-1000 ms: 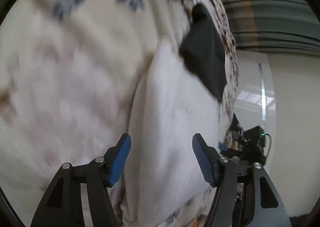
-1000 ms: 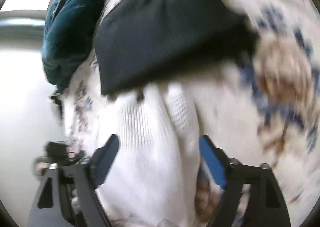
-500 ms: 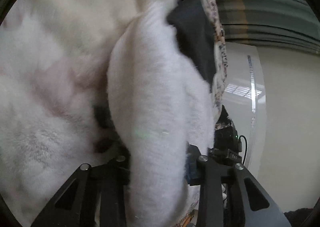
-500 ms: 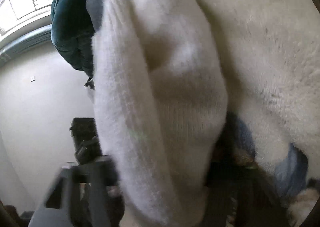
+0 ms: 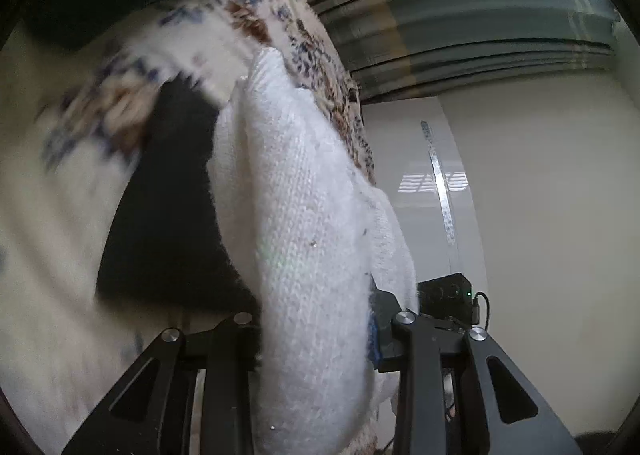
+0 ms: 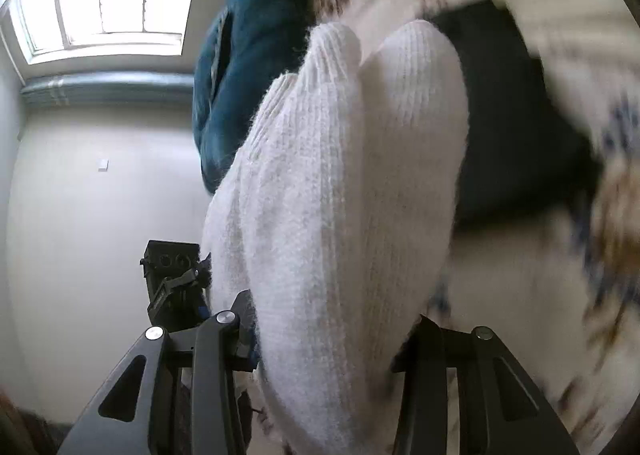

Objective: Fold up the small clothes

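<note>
The white knitted garment [image 5: 304, 239], soft, light and floppy, bulges between both pairs of fingers [image 5: 378, 329], which are clamped on its bunched edge, so it probably sags.

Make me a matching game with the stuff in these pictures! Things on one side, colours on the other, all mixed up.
Things:
1. knitted garment held in both grippers
2. bundle of cloth near the window
3. small piece of cloth beside the knit
4. patterned cover behind them

Colours:
A. black
B. cream with brown and blue flowers
C. white
D. teal

Pairs: 1-C, 2-D, 3-A, 4-B
</note>
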Demonstrator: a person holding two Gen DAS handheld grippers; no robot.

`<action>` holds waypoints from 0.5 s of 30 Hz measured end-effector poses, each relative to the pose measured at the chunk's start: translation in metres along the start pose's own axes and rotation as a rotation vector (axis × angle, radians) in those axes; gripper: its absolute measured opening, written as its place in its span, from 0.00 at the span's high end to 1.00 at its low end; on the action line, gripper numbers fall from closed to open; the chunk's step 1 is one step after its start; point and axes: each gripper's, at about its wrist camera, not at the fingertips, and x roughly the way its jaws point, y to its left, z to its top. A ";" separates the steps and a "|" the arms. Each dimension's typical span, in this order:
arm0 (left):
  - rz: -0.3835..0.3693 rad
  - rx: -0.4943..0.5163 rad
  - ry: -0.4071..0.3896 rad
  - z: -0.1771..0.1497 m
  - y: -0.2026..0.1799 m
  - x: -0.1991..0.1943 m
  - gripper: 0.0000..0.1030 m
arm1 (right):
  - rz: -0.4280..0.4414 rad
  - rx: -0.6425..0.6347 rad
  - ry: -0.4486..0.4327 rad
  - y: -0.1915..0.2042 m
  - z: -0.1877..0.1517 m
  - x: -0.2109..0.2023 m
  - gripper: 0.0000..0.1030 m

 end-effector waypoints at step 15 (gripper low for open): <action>0.234 0.061 0.111 0.048 0.065 0.085 0.65 | -0.207 0.019 0.098 -0.101 0.130 0.050 0.45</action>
